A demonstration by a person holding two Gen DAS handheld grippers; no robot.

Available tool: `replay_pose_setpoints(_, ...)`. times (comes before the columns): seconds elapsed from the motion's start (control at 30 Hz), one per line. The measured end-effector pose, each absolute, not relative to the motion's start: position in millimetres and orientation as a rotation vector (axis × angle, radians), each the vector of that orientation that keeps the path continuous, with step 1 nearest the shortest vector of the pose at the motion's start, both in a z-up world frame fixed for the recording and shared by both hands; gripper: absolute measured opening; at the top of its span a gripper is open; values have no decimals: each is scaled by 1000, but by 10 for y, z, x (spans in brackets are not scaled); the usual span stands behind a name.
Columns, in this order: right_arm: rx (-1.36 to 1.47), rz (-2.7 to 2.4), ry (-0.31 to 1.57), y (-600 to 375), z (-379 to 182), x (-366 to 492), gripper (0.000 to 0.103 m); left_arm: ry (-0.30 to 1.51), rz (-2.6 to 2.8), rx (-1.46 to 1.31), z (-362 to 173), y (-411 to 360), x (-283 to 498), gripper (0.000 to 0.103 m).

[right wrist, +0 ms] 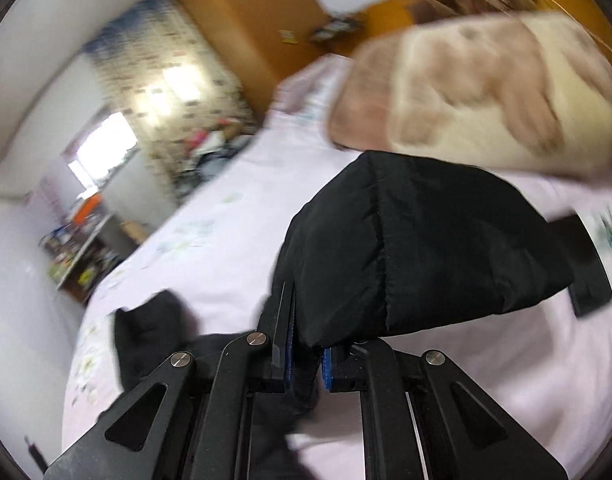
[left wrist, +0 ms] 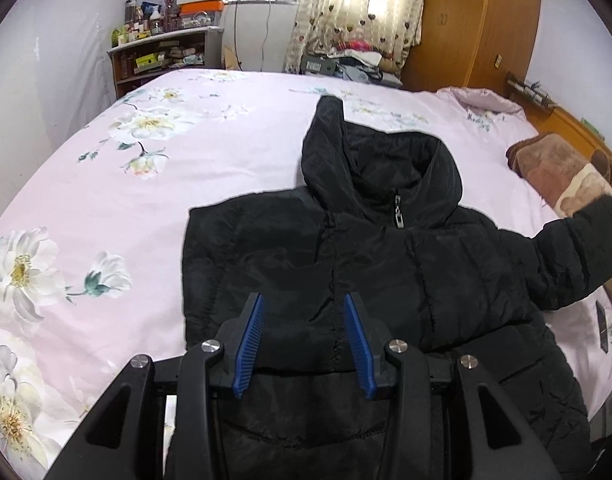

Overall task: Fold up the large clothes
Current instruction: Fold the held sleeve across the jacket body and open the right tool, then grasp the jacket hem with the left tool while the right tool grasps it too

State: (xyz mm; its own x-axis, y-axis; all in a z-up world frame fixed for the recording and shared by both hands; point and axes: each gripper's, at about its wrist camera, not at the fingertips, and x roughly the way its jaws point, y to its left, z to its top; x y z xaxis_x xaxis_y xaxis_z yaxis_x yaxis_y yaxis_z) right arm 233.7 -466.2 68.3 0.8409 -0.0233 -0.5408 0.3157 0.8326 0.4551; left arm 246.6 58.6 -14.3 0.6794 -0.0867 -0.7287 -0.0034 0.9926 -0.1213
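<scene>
so the bed (left wrist: 106, 200) in its pink flowered sheet carries everything, and my black jacket (left wrist: 346, 248) lies flat along it, hood away from me, hem toward me, its long axis running straight out ahead of my left gripper (left wrist: 304, 344). its left side looks already folded in to a straight edge. the right sleeve (left wrist: 578, 248) stretches off to the right, across that axis, and lifts clear of the sheet. my right gripper (right wrist: 306, 356) has it: jaws nearly closed, pinching the sleeve's cuff end (right wrist: 418, 248) near a brown patterned blanket (right wrist: 486, 92). so the right hand is the nearer one, and i judge the sleeve must travel leftward over the body. my left jaws stand partly apart, empty, over the jacket's lower front.
</scene>
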Motion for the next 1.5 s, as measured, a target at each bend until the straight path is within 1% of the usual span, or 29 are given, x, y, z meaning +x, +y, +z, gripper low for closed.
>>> replay_pose_setpoints(0.1, 501, -82, 546, -4165, 939, 2439, 10, 801, -40, -131, -49, 687, 2403, 43)
replay_pose_setpoints(0.27, 395, 72, 608, -3369, 998, 2658, 10, 782, -18, -163, 29, 881, 2310, 43)
replay_pose_setpoints(0.43, 301, 172, 711, -2590, 681, 2838, 10, 776, 4, -185, 34, 1072, 2208, 43)
replay_pose_setpoints(0.6, 203, 234, 847, -2041, 178, 2980, 15, 780, 19, -199, -8, 1186, 2175, 43)
replay_pose_setpoints(0.63, 178, 252, 888, -1914, 16, 3024, 18, 781, 21, -204, -18, 1196, 2168, 43)
replay_pose_setpoints(0.67, 168, 275, 913, -1830, -98, 3053, 25, 782, 24, -209, -32, 1213, 2164, 43)
replay_pose_setpoints(0.7, 162, 293, 932, -1784, -173, 3078, 28, 784, 26, -214, -46, 1230, 2159, 43)
replay_pose_setpoints(0.73, 151, 328, 966, -1685, -317, 3108, 40, 785, 28, -220, -61, 1240, 2139, 43)
replay_pose_setpoints(0.77, 140, 347, 990, -1607, -417, 3110, 58, 788, 29, -226, -73, 1254, 2134, 43)
replay_pose_setpoints(0.8, 132, 364, 1010, -1553, -520, 3094, 65, 793, 30, -231, -85, 1265, 2136, 43)
replay_pose_setpoints(0.83, 122, 381, 1017, -1499, -578, 3081, 68, 795, 28, -235, -93, 1269, 2131, 43)
replay_pose_setpoints(0.93, 119, 431, 1012, -1383, -593, 2964, 68, 801, 17, -239, -104, 1257, 2150, 43)
replay_pose_setpoints(1.0, 152, 464, 999, -1384, -547, 2931, 68, 804, -1, -249, -98, 1224, 2197, 51)
replay_pose_setpoints(1.03, 167, 482, 984, -1390, -500, 2912, 68, 803, -13, -257, -92, 1192, 2230, 52)
replay_pose_setpoints(1.17, 199, 547, 910, -1504, -255, 2806, 68, 809, -77, -258, -55, 931, 2419, 53)
replay_pose_setpoints(1.27, 194, 462, 861, -1817, -135, 2773, 68, 796, -148, -229, -9, 618, 2545, 53)
replay_pose_setpoints(1.43, 243, 180, 856, -2679, -244, 2848, 68, 774, -253, -165, -77, 48, 2804, 53)
replay_pose_setpoints(1.5, 229, 86, 865, -2913, -333, 2906, 53, 786, -244, -104, -222, -125, 2947, 53)
